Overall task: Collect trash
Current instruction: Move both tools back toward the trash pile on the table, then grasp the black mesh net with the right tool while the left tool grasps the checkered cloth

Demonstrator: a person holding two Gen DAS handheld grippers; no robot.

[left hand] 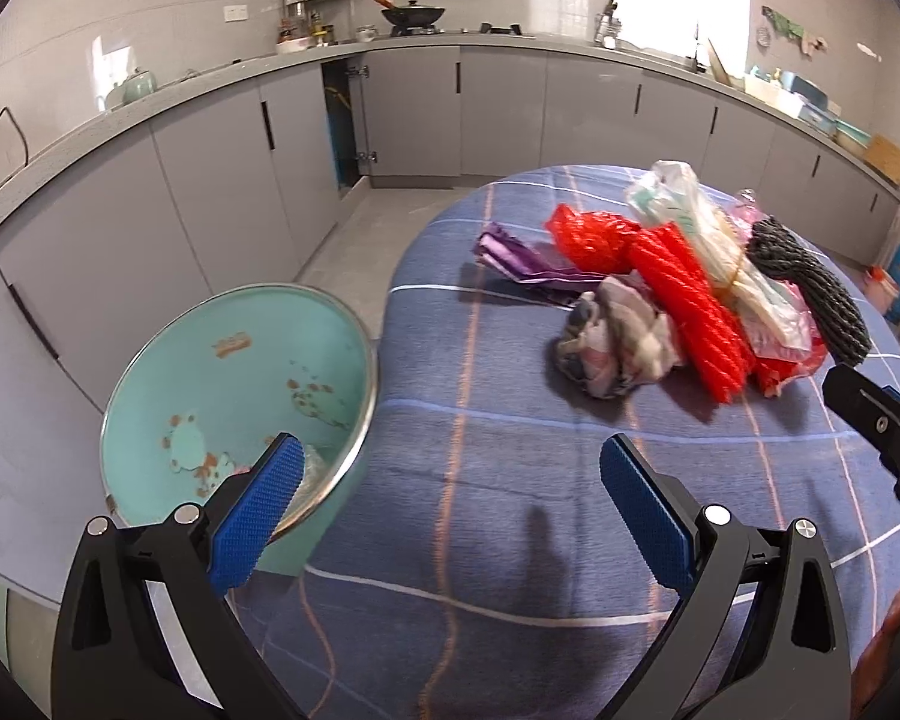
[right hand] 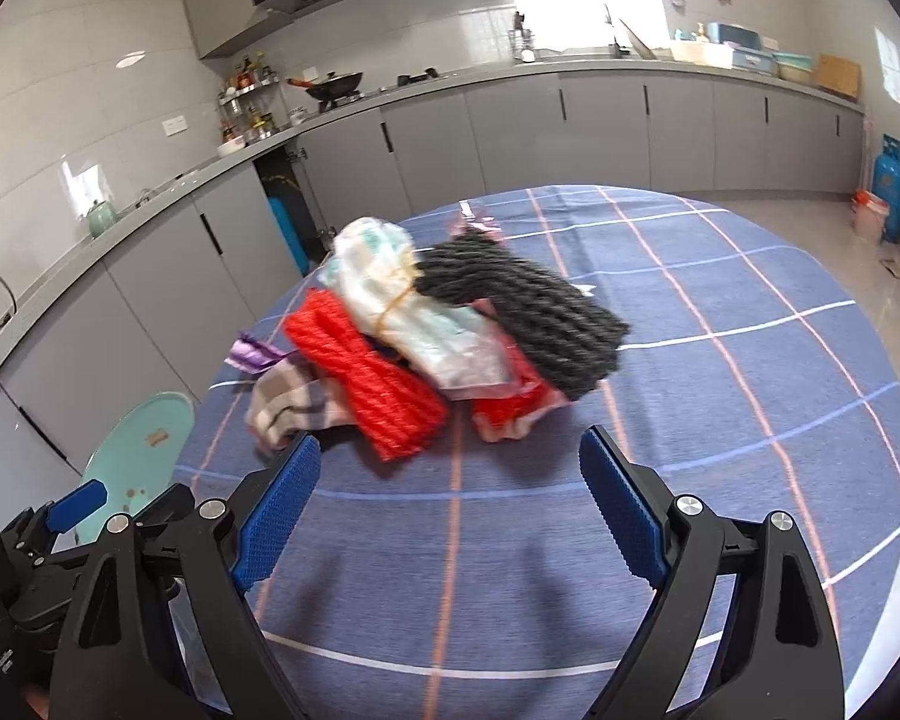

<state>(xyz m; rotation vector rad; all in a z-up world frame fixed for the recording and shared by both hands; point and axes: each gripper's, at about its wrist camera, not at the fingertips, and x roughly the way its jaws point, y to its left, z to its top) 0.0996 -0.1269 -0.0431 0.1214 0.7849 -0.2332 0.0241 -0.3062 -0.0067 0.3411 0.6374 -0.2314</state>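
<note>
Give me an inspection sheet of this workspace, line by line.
Surface: round table under a blue checked cloth.
Job's things: trash pile mid-table: red mesh roll, black mesh roll, clear plastic bundle, checked rag, purple wrapper. Mint bin beside the table's edge.
Clutter: nothing seen beyond the pile.
Grippers: left tongs and right tongs both open, empty, short of the pile.
Cables: dark cord on the counter.
Surroundings: grey kitchen cabinets, wok, blue gas cylinder.

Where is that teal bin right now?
In the left wrist view the teal bin sits lower left, on the floor beside the blue checked table, left of the trash pile.
</note>
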